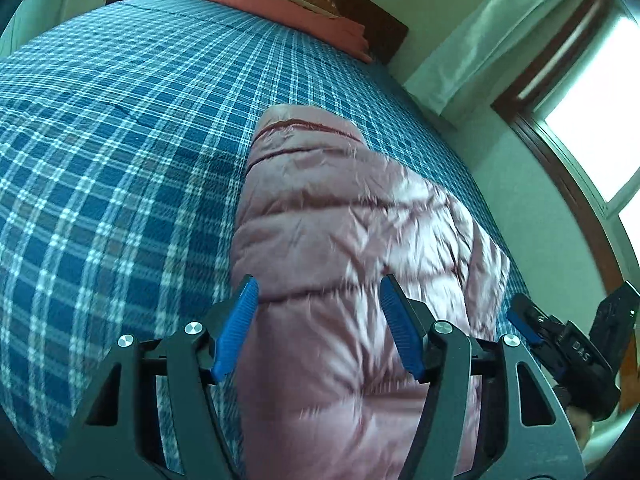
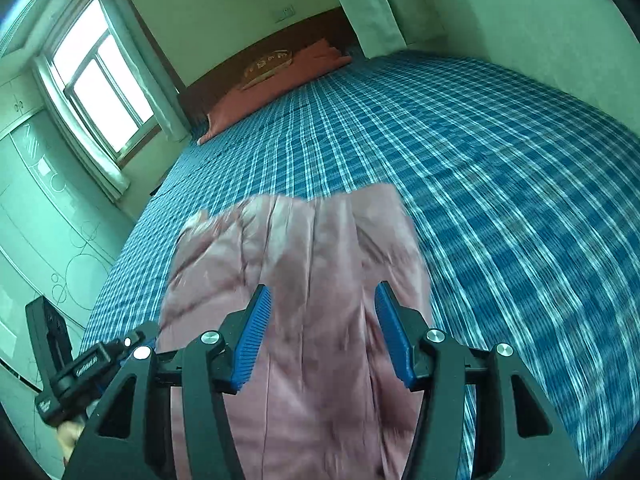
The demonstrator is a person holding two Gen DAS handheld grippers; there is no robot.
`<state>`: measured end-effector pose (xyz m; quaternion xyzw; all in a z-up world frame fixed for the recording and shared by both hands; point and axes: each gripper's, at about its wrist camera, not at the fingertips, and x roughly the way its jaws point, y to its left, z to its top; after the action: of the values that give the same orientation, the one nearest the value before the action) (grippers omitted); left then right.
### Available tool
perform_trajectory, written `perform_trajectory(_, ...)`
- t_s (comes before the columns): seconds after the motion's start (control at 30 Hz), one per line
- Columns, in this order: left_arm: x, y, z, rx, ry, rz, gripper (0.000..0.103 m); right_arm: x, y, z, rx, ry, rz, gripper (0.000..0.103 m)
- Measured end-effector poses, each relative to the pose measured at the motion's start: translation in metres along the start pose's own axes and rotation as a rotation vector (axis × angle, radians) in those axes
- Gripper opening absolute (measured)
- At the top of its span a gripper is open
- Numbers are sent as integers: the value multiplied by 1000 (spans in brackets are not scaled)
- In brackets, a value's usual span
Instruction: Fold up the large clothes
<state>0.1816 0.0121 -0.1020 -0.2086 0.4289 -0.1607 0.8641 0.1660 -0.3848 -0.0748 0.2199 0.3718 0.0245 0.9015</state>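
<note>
One pink quilted puffer jacket [image 1: 344,240] lies near you on the blue plaid bedspread [image 1: 120,140]. Your left gripper [image 1: 318,320] and right gripper [image 2: 323,328] angle downward, jaws apart, seemingly gripping nothing.

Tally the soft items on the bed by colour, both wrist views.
Pink: 1, the puffer jacket
Red-orange: 1, the pillow at the headboard
Blue plaid: 1, the bedsheet
Total: 3

The right gripper [image 2: 322,330] hung open above a pink padded jacket [image 2: 296,280] lying on the checked bed [image 2: 480,160].
</note>
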Motion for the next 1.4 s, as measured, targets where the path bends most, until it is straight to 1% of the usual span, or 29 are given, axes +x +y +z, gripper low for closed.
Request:
perform_trajectory(0.03, 7, -2, 3, -3, 4, 10, 62, 14, -2, 5, 3, 19, -6, 34)
perform_trajectory(0.07, 13, -3, 4, -4, 11, 25, 62, 23, -3, 9, 3, 38, -16, 25)
perform_trajectory(0.17, 32, -3, 2, -3, 49, 73, 62, 53, -17, 8, 22, 98, -60, 19)
perform_trajectory(0.27, 50, -6, 0, 7, 91, 113, 63, 75, -34, -2, 58, 135, -68, 17)
perform_trajectory(0.37, 66, -10, -4, 40, 103, 170, 64, 88, -42, -5, 59, 131, -71, 16)
perform_trajectory(0.43, 75, -9, -7, 45, 105, 198, 68, 94, -43, -4, 66, 127, -67, 15)
perform_trajectory(0.57, 78, -8, -7, 56, 117, 214, 69, 99, -47, -4, 79, 123, -65, 15)
perform_trajectory(0.63, 76, -5, -4, 48, 123, 194, 69, 93, -43, -10, 76, 119, -68, 16)
perform_trajectory(0.7, 70, 0, 1, 18, 131, 163, 69, 88, -41, -9, 80, 119, -60, 16)
perform_trajectory(0.77, 53, 12, 5, -51, 116, 133, 69, 74, -42, -5, 103, 121, -40, 20)
perform_trajectory(0.8, 40, 22, 6, -109, 93, 111, 70, 66, -45, -5, 114, 113, -28, 20)
perform_trajectory(0.83, 32, 29, 7, -145, 76, 95, 74, 53, -48, -4, 134, 93, -11, 22)
perform_trajectory(0.9, 13, 47, 3, -230, 40, 57, 77, 39, -56, -4, 161, 71, 6, 49)
perform_trajectory(0.93, 9, 52, 0, -254, 41, 34, 78, 33, -60, -6, 183, 60, 13, 72)
perform_trajectory(0.97, 6, 59, -6, -284, 46, 4, 79, 27, -67, -10, 218, 46, 25, 74)
perform_trajectory(1.0, 6, 63, -11, -308, 53, -14, 81, 27, -70, -12, 248, 46, 44, 74)
perform_trajectory(1.03, 7, 69, -19, -353, 73, -41, 84, 28, -77, -16, 273, 61, 65, 74)
perform_trajectory(1.1, 17, 78, -32, -429, 123, -98, 85, 36, -90, -27, 330, 103, 107, 74)
perform_trajectory(1.13, 18, 80, -35, -444, 121, -110, 86, 40, -94, -32, 357, 116, 127, 74)
perform_trajectory(1.17, 15, 77, -39, -437, 99, -113, 87, 44, -99, -39, 392, 126, 168, 74)
perform_trajectory(1.2, 16, 73, -38, -410, 98, -115, 90, 45, -100, -42, 409, 124, 200, 74)
perform_trajectory(1.23, 15, 68, -40, -393, 101, -112, 91, 46, -100, -44, 412, 121, 227, 74)
perform_trajectory(1.27, 15, 63, -41, -380, 105, -115, 91, 49, -97, -45, 403, 137, 263, 74)
perform_trajectory(1.33, 20, 56, -42, -373, 122, -147, 91, 56, -88, -47, 380, 171, 319, 75)
perform_trajectory(1.4, 30, 54, -41, -380, 152, -198, 91, 60, -80, -49, 349, 186, 326, 76)
